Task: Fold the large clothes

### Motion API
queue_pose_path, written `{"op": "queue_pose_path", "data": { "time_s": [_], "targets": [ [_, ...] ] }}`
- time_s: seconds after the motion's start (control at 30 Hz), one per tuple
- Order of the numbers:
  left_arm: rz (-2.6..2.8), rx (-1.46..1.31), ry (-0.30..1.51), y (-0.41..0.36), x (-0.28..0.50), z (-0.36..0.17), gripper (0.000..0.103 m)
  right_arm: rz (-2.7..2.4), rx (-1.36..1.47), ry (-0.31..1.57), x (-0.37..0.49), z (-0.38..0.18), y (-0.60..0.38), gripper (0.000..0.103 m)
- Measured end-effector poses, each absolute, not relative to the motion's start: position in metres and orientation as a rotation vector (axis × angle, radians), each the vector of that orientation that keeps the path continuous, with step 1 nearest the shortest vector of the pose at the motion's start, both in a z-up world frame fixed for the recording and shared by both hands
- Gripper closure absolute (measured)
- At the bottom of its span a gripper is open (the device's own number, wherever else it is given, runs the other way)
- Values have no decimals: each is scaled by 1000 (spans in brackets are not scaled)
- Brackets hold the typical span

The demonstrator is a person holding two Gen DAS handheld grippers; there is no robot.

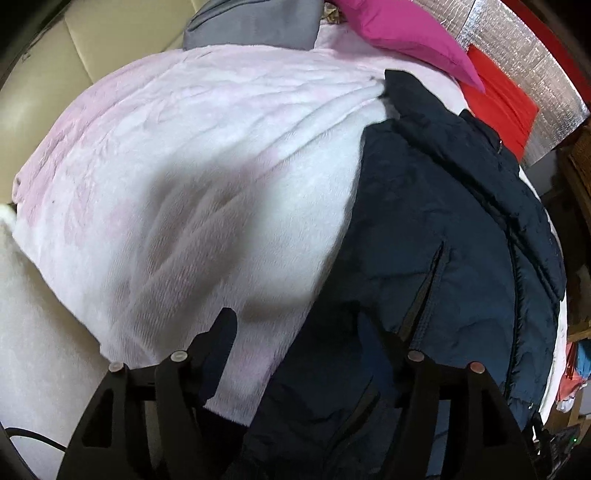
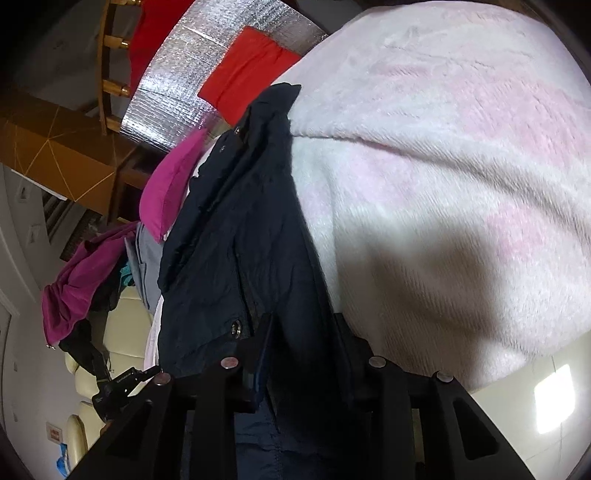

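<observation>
Broadly, a fluffy pink-and-white fleece blanket covers the bed and fills most of both views, and the dark navy quilted jacket lies on it, along one side of that blanket. Beyond the jacket sit a magenta pillow, a red cloth and a silver foil-quilted panel.

The left gripper has its jaws spread wide; one finger hangs over the blanket, the other over the jacket's hem near a slit pocket, with fabric between them but not clamped. The right gripper has its jaws set narrower, and a fold of the jacket's hem runs between the fingers; whether it is pinched tight I cannot tell.

Only the left view shows a grey cushion and cream padded upholstery beyond the blanket. Only the right view shows a metal snap button on the jacket, a heap of magenta clothing and a wooden chair. No writing is legible.
</observation>
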State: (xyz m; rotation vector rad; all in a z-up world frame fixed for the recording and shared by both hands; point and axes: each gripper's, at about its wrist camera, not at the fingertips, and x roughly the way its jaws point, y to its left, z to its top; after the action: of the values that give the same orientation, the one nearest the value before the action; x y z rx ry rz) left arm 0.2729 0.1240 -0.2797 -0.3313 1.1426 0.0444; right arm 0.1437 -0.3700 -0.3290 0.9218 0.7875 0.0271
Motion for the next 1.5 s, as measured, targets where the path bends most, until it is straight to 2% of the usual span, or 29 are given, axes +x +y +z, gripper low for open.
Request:
{"op": "queue_pose_path", "data": {
  "time_s": [0.2,0.37,0.43,0.53,0.73,0.9,1.03,1.13,1.23,1.3,1.33,1.4,1.5],
  "targets": [
    [31,-292,1163,113,250,-270,34,66,952,788,147,-337,-376,68],
    [89,-199,1089,119,220,-229,34,117,962,806,151,-341,-382,68],
    [101,-179,1066,124,207,-215,31,130,956,811,151,-340,-382,68],
    [80,-146,1077,126,197,-209,30,141,951,833,146,-336,-381,67],
    [-21,-53,1164,124,192,-245,29,208,956,794,104,-323,-387,45],
    [-114,-47,1192,125,179,-281,30,205,972,817,73,-329,-392,45],
    [-179,-96,1171,132,181,-292,30,172,1019,835,63,-339,-391,39],
    [-242,-114,1161,134,183,-297,37,166,1016,868,68,-345,-386,38],
    [-276,-118,1163,135,187,-300,37,189,1024,912,75,-354,-374,38],
    [-283,-154,1194,140,189,-305,37,212,1014,920,81,-356,-365,40],
    [-289,-176,1212,142,189,-308,37,228,998,926,85,-355,-359,53],
    [-302,-208,1231,148,188,-314,37,233,949,942,90,-352,-349,67],
    [-321,-187,1227,150,185,-316,37,244,896,942,94,-344,-342,70]
  ]
}}
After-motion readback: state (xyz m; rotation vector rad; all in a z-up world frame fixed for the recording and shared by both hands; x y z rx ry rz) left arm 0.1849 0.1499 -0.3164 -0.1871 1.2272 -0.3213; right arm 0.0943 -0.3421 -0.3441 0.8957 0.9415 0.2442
